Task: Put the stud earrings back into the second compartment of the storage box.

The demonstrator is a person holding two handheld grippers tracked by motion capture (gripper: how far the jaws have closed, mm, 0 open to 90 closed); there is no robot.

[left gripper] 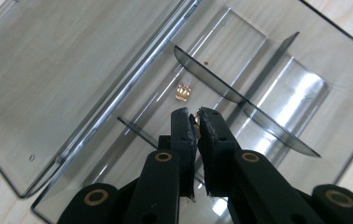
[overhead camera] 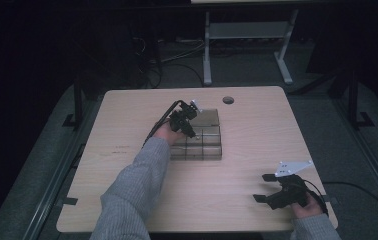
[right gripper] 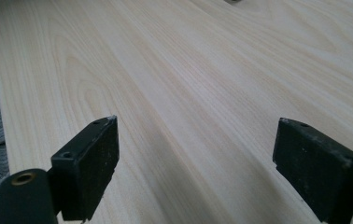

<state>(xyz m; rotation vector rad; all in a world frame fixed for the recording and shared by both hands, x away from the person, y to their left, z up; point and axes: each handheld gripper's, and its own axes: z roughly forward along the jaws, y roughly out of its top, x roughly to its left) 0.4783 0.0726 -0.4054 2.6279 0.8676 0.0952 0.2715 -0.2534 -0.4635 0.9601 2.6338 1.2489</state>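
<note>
1. My worktop (overhead camera: 127, 115) is pale wood with straight grain, a round hole (overhead camera: 228, 100) near its far edge, upper centre of the high view.
2. Around it the room is dark: grey floor, cables, a white frame (overhead camera: 247, 35) at the top.
3. My left gripper (left gripper: 198, 122) hangs over the clear box (overhead camera: 212, 150) at mid-frame, its fingers nearly together on a small dark bit I cannot identify.
4. A small copper piece (left gripper: 183, 91) lies in a compartment just beyond them.
5. My right gripper (right gripper: 195, 154), lower right, has its fingers wide over bare wood.
</note>
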